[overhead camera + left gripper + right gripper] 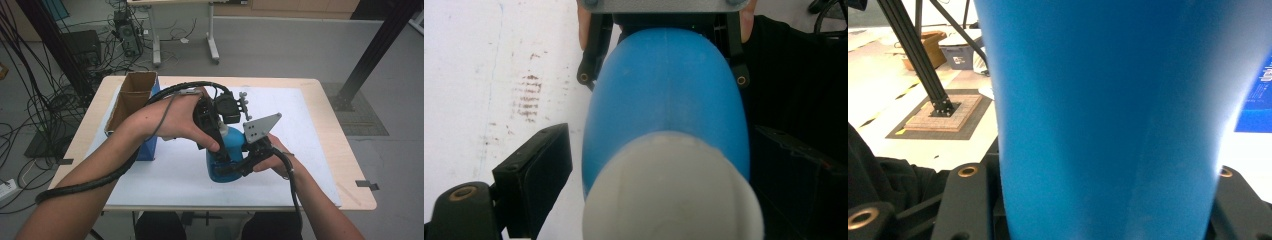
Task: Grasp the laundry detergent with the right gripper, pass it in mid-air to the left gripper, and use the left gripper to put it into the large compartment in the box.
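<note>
A blue bottle [231, 146] with a white cap [223, 131] stands upright on the white mat [305, 150]. My right gripper [240, 162] comes in from the right at bottle height and is shut on the bottle's lower body; in the right gripper view the blue bottle [1108, 115] sits tight between both jaws of my right gripper [1098, 200]. My left gripper [218, 142] points down over the top. Its jaws straddle the white cap [671, 195] and the shoulder of the bottle [669, 90], with a slim gap showing beside the left finger [534, 172].
An open cardboard box [132, 95] with a blue side stands at the table's left. The wooden table [327, 115] borders the mat. Beyond it lie floor cables, a black frame post [370, 55] and another desk's legs. Both forearms enter from the bottom.
</note>
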Demonstrator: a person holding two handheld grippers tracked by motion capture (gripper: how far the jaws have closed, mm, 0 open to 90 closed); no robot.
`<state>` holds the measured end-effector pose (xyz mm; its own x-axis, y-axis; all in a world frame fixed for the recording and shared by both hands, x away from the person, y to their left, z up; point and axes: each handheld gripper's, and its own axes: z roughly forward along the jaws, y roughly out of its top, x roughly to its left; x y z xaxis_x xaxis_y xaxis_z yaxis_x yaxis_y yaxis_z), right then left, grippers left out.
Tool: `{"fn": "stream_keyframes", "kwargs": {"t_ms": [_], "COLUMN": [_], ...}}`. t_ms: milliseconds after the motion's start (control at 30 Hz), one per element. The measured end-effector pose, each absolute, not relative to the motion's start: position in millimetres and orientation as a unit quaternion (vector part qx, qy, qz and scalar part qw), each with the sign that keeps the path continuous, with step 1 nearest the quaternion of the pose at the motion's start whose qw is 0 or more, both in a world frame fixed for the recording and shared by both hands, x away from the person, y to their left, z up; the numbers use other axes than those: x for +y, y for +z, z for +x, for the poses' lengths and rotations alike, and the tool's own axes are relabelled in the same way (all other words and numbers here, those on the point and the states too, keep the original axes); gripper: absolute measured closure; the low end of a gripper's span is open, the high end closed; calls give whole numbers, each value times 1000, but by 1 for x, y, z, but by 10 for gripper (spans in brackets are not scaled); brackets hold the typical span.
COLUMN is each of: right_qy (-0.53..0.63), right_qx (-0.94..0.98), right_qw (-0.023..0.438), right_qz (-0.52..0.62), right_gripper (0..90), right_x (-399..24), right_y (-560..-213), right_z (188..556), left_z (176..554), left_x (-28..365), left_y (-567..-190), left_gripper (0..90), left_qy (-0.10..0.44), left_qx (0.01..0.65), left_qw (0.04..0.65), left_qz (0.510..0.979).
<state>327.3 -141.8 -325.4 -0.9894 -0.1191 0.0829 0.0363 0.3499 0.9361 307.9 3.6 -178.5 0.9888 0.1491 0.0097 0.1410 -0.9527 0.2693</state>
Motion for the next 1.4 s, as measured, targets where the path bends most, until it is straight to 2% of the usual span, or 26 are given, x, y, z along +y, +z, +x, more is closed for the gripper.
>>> {"fn": "stream_keyframes", "kwargs": {"t_ms": [1400], "right_qy": [-563], "right_qx": [-823], "right_qw": [63], "right_qz": [24], "right_gripper": [436], "right_x": [-141], "right_y": [-326], "right_z": [326], "left_z": [306], "left_x": [7], "left_y": [-177], "left_gripper": [120], "left_qy": [21], "left_qx": [80], "left_qw": [133], "left_qz": [988]}}
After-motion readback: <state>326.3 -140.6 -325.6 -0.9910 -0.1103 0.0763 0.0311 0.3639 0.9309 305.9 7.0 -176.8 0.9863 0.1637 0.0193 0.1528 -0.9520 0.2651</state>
